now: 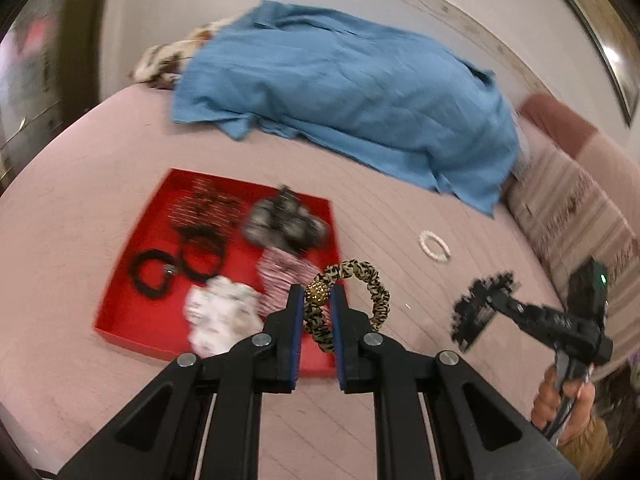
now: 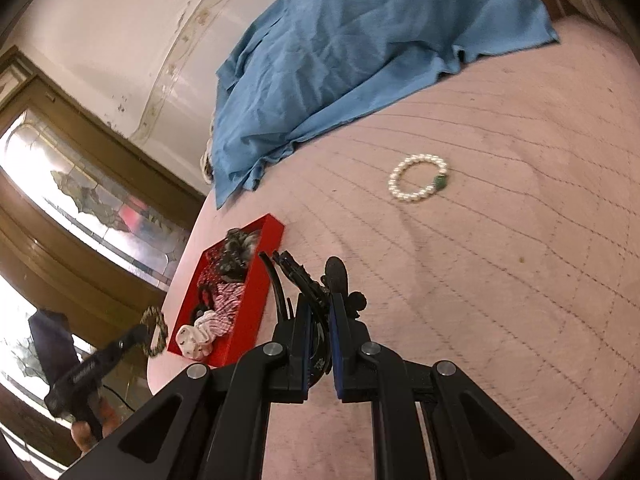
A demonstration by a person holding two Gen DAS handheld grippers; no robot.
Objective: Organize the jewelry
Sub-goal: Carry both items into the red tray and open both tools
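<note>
Left gripper [image 1: 317, 300] clenched on a leopard-print scrunchie [image 1: 347, 304] at its gold beaded ball, ring held upright above the near right corner of the red tray [image 1: 120, 312]; loop bulging off to the right of the fingertips, long axis running from low near the pads up and away. Ahead and left of the tips, inside the tray: white scrunchie [image 1: 220, 316], pink striped scrunchie [image 1: 280, 276], grey fuzzy one [image 1: 280, 224], black hair ties [image 1: 176, 268], all blurred.

Right gripper [image 2: 320, 312] clamped on a black hair comb [image 2: 308, 280], teeth curving off to the left, decorated spine reaching forward past the tips, long axis roughly along the fingers. Just left of it, the tray wall. Well ahead and right, a pearl bracelet [image 2: 418, 182] flat on the pink bedspread [image 2: 500, 300], green bead on its right side. Farther off, a rumpled blue cloth [image 2: 360, 52].
</note>
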